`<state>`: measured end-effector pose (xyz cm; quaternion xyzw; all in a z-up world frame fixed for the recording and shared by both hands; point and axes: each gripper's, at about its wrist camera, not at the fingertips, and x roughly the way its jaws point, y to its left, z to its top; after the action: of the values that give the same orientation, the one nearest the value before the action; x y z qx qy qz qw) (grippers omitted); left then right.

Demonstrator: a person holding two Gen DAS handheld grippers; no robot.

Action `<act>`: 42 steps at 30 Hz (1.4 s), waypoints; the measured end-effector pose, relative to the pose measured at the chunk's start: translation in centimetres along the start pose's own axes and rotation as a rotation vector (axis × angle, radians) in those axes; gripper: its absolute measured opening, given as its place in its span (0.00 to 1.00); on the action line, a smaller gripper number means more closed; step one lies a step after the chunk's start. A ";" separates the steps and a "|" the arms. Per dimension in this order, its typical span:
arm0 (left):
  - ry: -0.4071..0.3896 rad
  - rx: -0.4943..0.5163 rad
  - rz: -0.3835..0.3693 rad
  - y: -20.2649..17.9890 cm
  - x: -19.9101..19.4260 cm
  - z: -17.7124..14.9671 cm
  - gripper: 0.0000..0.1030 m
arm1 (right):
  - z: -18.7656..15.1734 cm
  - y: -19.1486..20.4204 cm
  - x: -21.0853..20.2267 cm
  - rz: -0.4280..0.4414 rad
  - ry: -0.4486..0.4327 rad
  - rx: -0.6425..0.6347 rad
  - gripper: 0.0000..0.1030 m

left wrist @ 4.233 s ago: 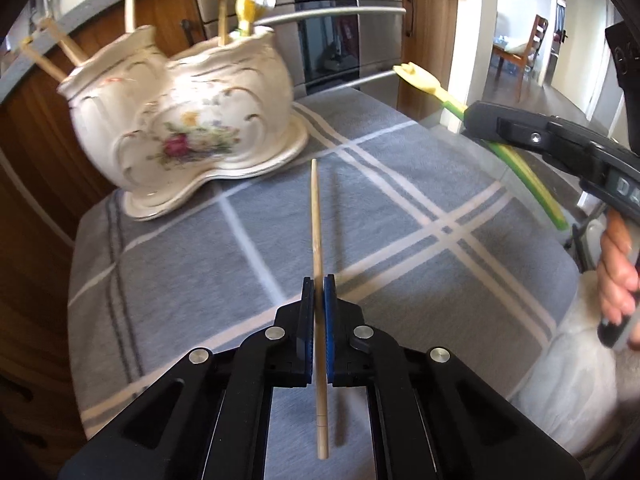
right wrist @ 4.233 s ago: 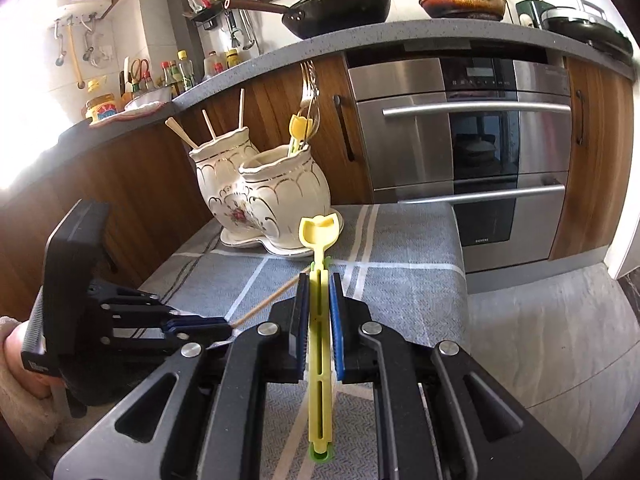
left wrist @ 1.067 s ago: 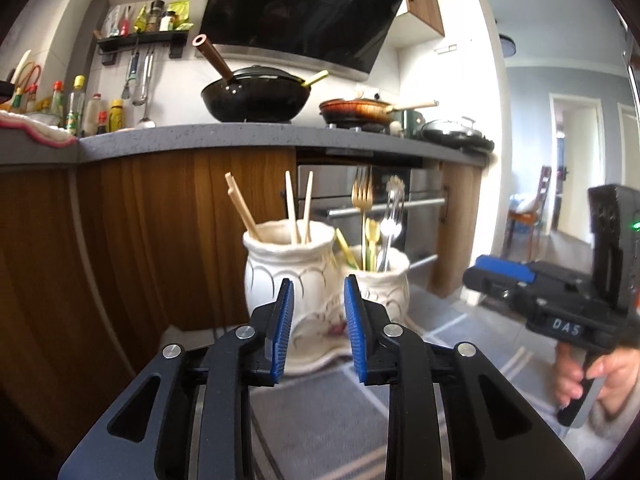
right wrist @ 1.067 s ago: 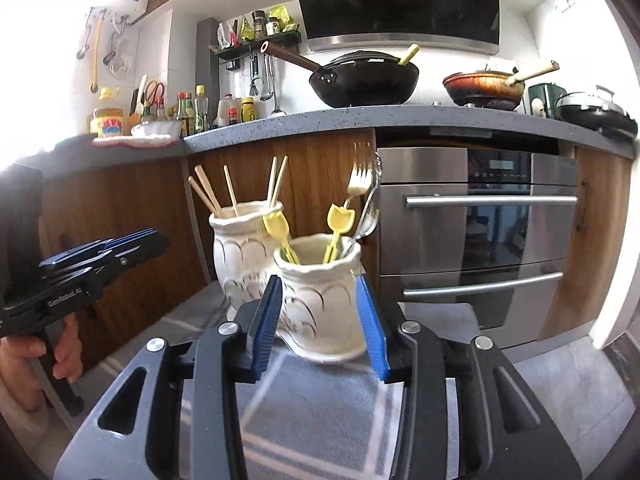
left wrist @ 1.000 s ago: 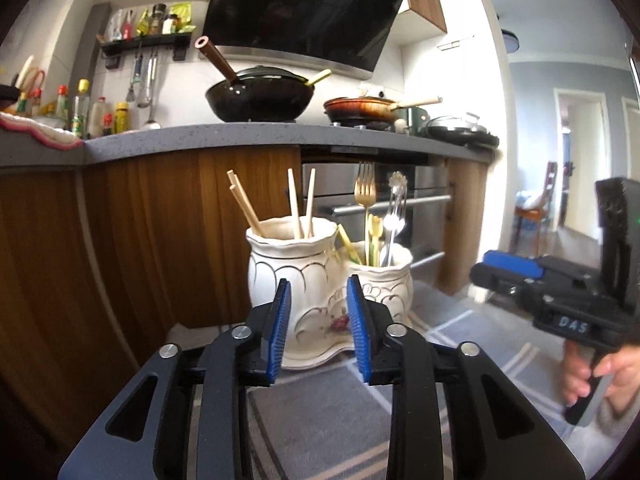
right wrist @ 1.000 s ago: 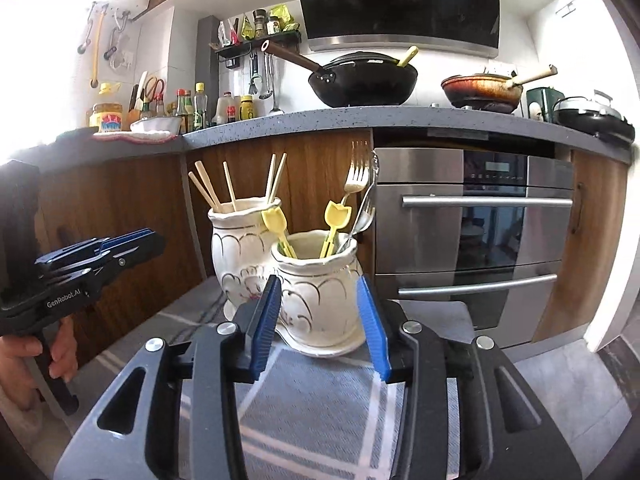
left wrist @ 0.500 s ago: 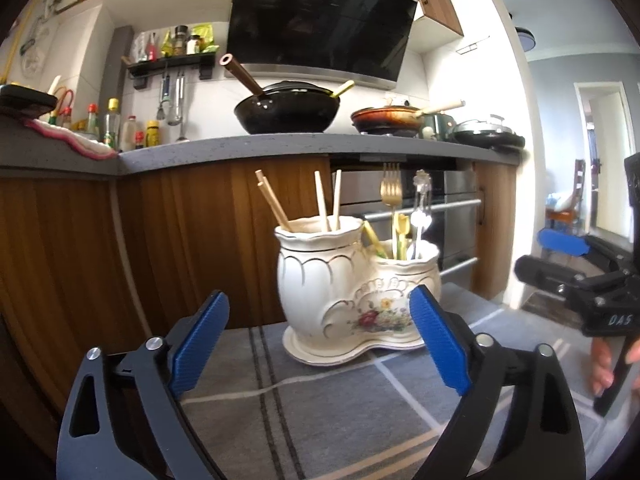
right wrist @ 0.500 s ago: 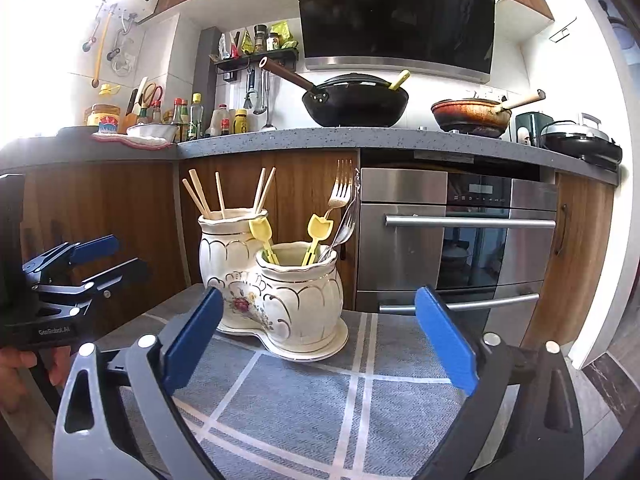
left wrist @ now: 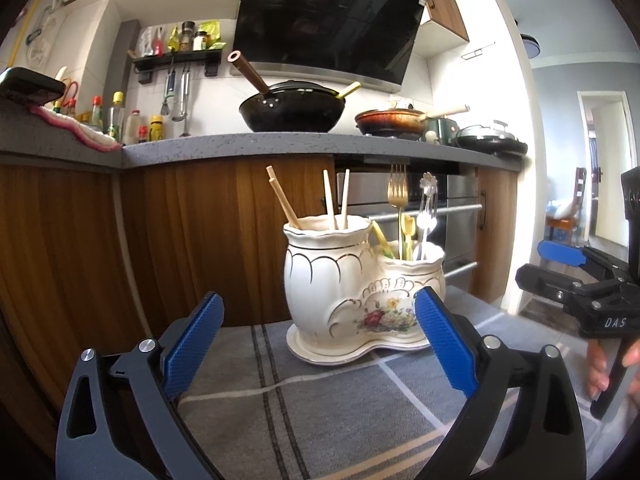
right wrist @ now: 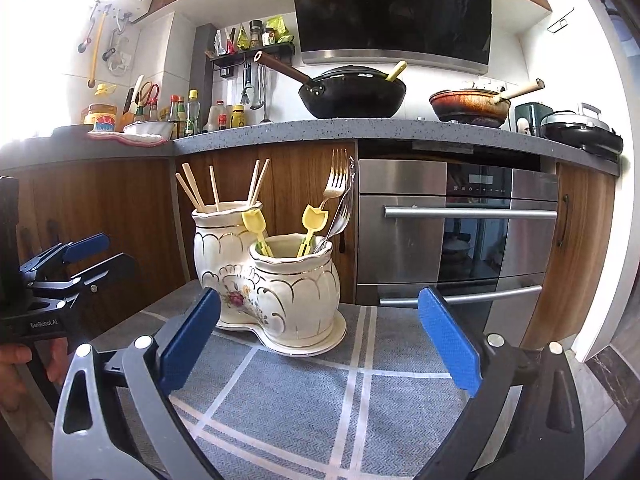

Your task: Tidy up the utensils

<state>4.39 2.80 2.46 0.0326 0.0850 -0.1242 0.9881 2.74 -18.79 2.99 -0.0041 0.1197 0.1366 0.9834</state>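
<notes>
A white ceramic double utensil holder stands on a grey checked cloth. Its taller pot holds several wooden chopsticks. Its lower pot holds a gold fork, a silver spoon and two yellow plastic forks. My left gripper is open wide and empty, a little in front of the holder. My right gripper is open wide and empty, in front of the holder. Each gripper shows at the edge of the other's view.
Wooden cabinets and a steel oven stand close behind the cloth. The grey counter above carries a black wok, pans and bottles. A doorway opens at the far right.
Both grippers let go of the chopstick and the yellow fork, which now stand in the holder. Both have pulled back from the holder and their jaws have opened wide.
</notes>
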 end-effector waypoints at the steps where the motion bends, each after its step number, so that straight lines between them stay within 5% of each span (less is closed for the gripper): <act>1: 0.000 0.000 -0.001 0.0 0.0 0.0 0.93 | 0.0 0.1 0.0 0.000 0.001 -0.005 0.95; 42: 0.015 0.003 0.019 -0.5 0.1 -0.1 0.95 | 0.0 0.5 0.1 -0.020 0.003 -0.020 0.95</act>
<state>4.32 2.29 2.38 0.0359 0.0917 -0.1146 0.9885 2.73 -18.29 3.00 -0.0151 0.1197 0.1281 0.9844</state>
